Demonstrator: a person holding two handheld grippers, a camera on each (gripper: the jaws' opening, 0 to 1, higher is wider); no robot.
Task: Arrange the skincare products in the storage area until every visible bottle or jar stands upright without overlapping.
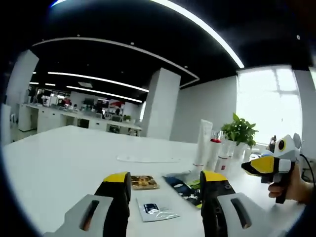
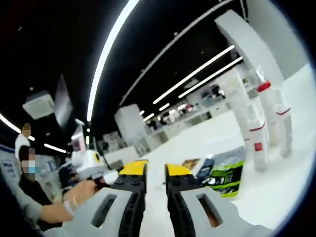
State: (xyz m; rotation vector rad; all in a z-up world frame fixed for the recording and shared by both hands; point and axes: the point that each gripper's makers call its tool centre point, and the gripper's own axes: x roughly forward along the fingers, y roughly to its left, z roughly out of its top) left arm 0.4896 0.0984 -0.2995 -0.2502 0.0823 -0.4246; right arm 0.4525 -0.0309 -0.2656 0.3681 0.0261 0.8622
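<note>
The person is holding the left gripper (image 1: pixel 165 197), jaws wide apart and empty, low over the white table (image 1: pixel 59 163), while the right gripper (image 2: pixel 155 180) is hovering with jaws nearly together, gripping nothing. The white bottles with red bands (image 2: pixel 264 126) are standing upright together on the table; flat sachets, one green-and-black (image 2: pixel 224 175) and one small silvery (image 1: pixel 155 210), are lying near them. I judge the arranging is hardly begun, and the next move is calling for reaching towards these flat packets.

Upright white bottles (image 1: pixel 213 148) on table

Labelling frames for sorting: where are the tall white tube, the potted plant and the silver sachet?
Tall white tube (image 1: pixel 202 143), left gripper view, mid body.
Potted plant (image 1: pixel 239 131), left gripper view, leaves.
Silver sachet (image 1: pixel 155 210), left gripper view, centre.
</note>
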